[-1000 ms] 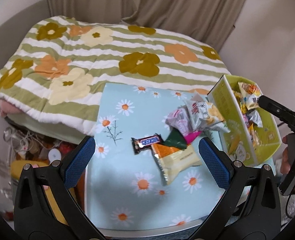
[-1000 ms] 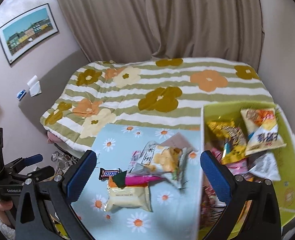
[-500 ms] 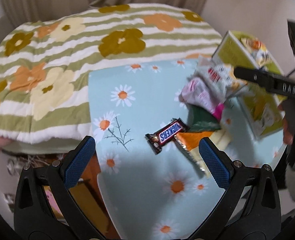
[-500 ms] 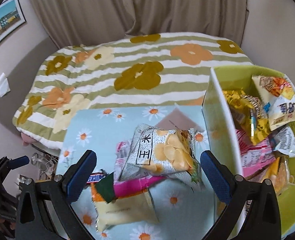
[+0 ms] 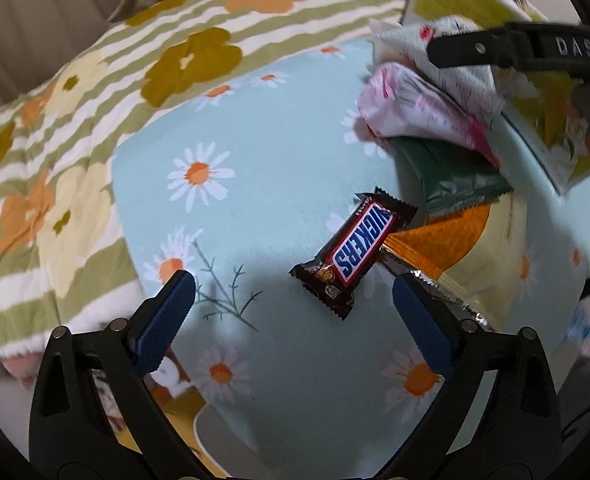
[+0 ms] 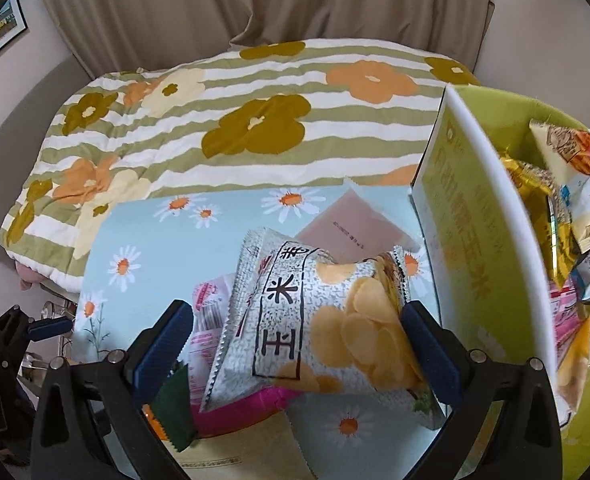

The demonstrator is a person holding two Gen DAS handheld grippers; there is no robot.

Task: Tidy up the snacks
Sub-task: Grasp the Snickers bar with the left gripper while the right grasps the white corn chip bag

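A Snickers bar [image 5: 357, 250] lies on the daisy-print table [image 5: 263, 184], just ahead of my open left gripper [image 5: 293, 312] and between its blue pads. Beside it lie an orange-and-cream packet [image 5: 455, 256], a dark green packet [image 5: 451, 180] and a pink-and-white packet [image 5: 415, 112]. My right gripper [image 6: 295, 344] is open, its pads on either side of a white chip bag [image 6: 311, 328] that rests on the pile. The yellow-green box [image 6: 451, 200] at the right holds several snack bags.
A striped floral quilt [image 6: 223, 112] lies beyond the table, with curtains behind. The right gripper's black body [image 5: 527, 52] reaches across the upper right of the left wrist view. The table's near edge drops to clutter at the lower left [image 5: 167, 380].
Both grippers have moved forward and down toward the table. The Snickers bar now sits close between the left pads, and the chip bag fills the gap between the right pads.
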